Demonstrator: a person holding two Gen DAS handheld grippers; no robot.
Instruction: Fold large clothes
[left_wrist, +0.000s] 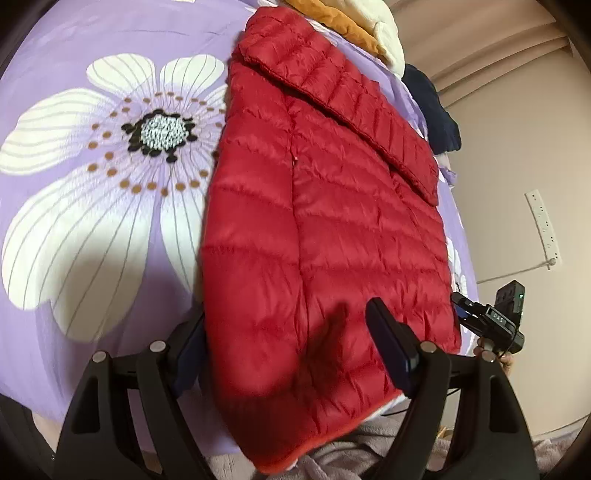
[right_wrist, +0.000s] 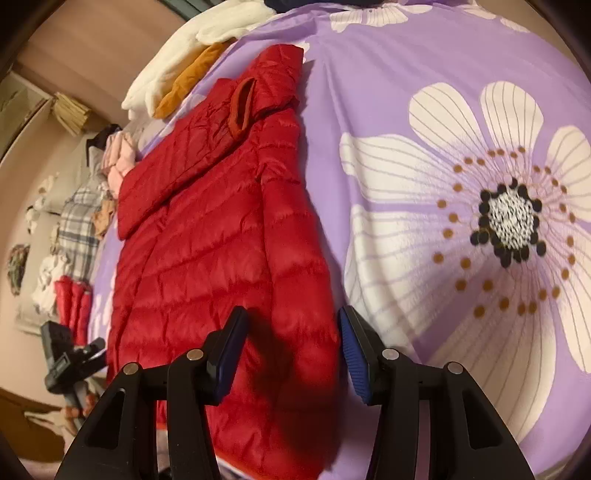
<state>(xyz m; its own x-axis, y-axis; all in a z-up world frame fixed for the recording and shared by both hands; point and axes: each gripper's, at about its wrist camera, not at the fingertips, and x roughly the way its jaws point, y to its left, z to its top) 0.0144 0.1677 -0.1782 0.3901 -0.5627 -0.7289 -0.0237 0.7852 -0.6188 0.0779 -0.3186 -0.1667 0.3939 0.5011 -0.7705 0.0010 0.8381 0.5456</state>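
Observation:
A red quilted puffer jacket (left_wrist: 332, 206) lies flat on the purple flowered bedsheet (left_wrist: 110, 258), hem towards me and one sleeve folded across its chest (right_wrist: 177, 173). My left gripper (left_wrist: 288, 343) is open over the hem; its left finger sits at the jacket's side edge and its right finger hovers above the fabric. My right gripper (right_wrist: 291, 350) is open too, straddling the other hem corner of the jacket (right_wrist: 221, 258) with the blue pads (right_wrist: 354, 350) clear of the cloth. Each gripper shows in the other's view, the right gripper (left_wrist: 487, 321) and the left gripper (right_wrist: 70, 354).
White and orange garments (right_wrist: 177, 74) are piled at the far end of the bed, with a dark navy one (left_wrist: 432, 107) beside them. More clothes lie on the floor (right_wrist: 77, 229) past the bed's edge. A white power strip (left_wrist: 543, 229) hangs on the wall. Grey fleece (left_wrist: 369, 450) is under the hem.

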